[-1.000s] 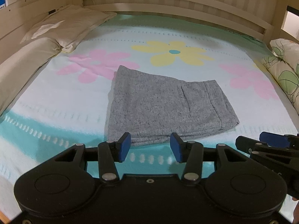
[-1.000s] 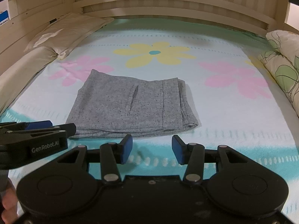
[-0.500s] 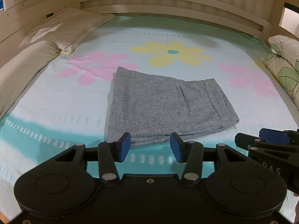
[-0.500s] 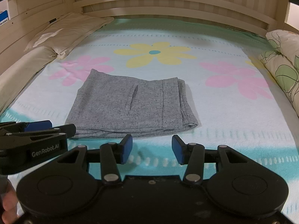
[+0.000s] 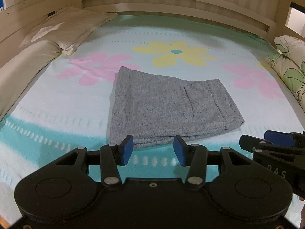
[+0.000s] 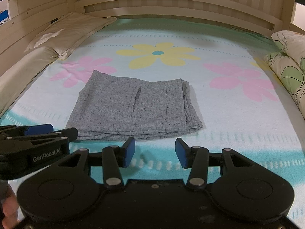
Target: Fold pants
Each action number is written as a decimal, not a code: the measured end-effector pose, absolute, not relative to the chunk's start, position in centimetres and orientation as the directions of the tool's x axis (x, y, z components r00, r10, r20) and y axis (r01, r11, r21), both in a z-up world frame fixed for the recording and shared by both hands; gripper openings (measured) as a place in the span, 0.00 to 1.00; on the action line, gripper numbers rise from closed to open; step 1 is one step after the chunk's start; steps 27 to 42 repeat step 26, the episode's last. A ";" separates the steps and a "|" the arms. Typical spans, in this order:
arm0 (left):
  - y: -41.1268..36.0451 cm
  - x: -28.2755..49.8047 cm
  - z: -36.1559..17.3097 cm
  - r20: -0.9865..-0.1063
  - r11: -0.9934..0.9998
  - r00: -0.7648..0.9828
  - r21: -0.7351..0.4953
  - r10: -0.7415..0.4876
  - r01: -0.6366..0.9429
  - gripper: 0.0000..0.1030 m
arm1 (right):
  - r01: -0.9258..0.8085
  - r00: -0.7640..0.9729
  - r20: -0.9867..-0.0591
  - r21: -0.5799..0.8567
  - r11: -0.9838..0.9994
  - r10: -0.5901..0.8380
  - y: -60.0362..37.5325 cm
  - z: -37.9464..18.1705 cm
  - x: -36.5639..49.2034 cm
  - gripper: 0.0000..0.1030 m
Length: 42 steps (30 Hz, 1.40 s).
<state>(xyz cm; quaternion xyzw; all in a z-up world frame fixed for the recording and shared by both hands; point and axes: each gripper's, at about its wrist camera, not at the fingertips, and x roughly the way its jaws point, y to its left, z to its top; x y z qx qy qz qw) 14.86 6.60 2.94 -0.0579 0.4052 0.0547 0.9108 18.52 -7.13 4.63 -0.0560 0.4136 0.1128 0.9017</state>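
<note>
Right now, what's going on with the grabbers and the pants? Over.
Left gripper and right gripper: jaws open, nothing held. Gray pants folded flat on the flowered bedspread. Nothing in the way.

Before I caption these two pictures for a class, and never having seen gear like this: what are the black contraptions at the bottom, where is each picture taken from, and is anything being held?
No robot here: a person holds a hand-held gripper in each hand, and each carries a camera looking forward along its two fingers. One picture is the left gripper's own view; the right gripper pokes in at its right edge. The other picture is the right gripper's view, with the left one showing at its left edge.

Both look down onto a bed covered by a flower-print sheet. Grey pants, already folded into a flat rectangle, lie on it. Beige pillows sit along the left side and leaf-print ones along the right.

Nothing is held: both pairs of blue-padded jaws stand open and empty, just short of the pants' near edge.
</note>
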 end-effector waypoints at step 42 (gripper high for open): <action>6.5 15.0 2.8 -0.747 0.987 0.662 -0.057 0.055 -0.147 0.53 | -0.251 0.630 -0.761 -0.008 0.968 0.157 -7.1 4.6 18.4 0.48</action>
